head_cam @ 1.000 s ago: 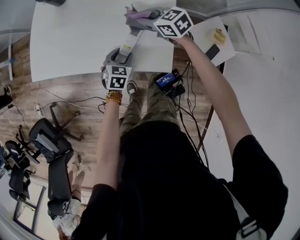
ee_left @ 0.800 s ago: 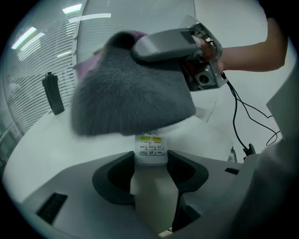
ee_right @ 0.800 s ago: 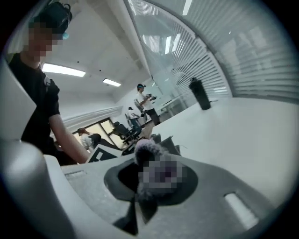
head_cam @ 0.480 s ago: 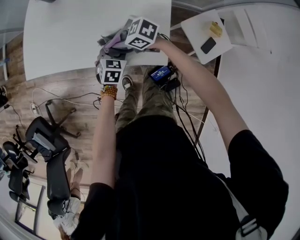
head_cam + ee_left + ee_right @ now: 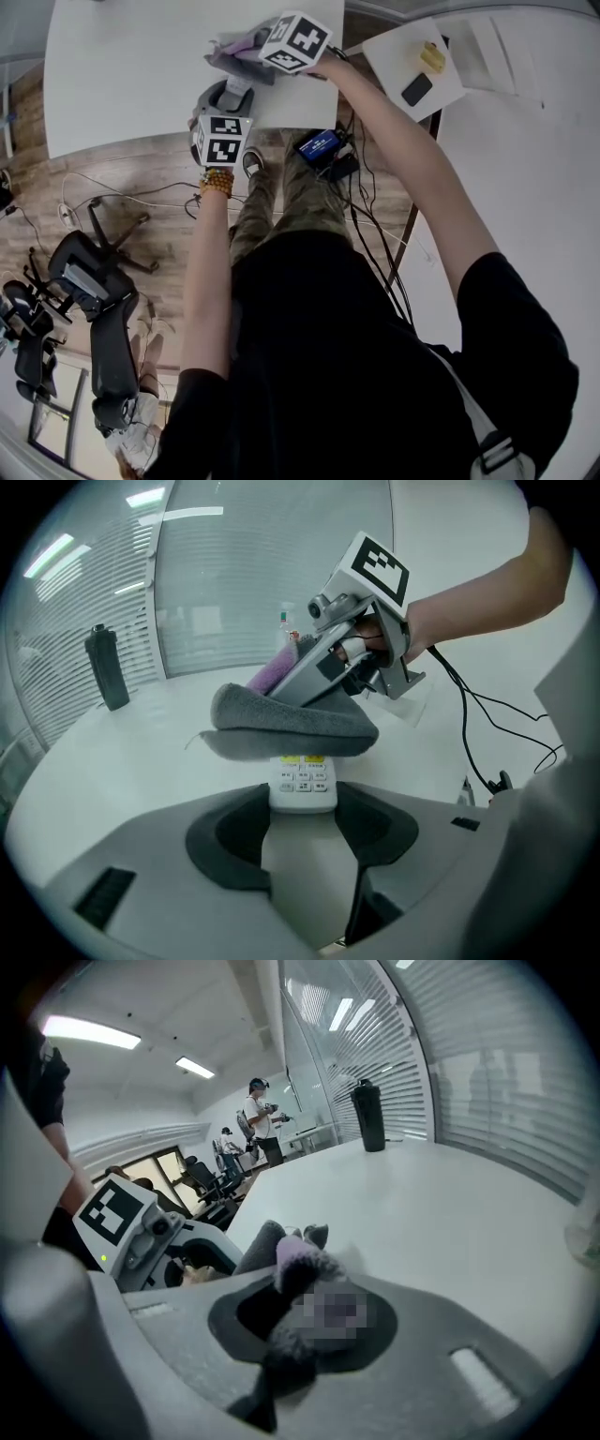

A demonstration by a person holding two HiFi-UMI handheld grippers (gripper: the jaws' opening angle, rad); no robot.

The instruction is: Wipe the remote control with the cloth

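Observation:
A white remote control with yellow and grey buttons sticks out over the white table, its near end clamped between the pads of my left gripper. A grey and purple cloth lies across the remote's middle and hides its far end. My right gripper comes in from the upper right, shut on that cloth. In the head view the cloth sits just beyond the left gripper, with the right gripper over it and a short stretch of remote showing between them.
A black bottle stands far back on the table. To the right is a small side table with a black phone and a yellow object. Cables and office chairs are on the wooden floor; people stand far off.
The right gripper brought the cloth from the remote's far end down along it toward the left gripper, then back a little. The left gripper kept hold of the remote without moving.

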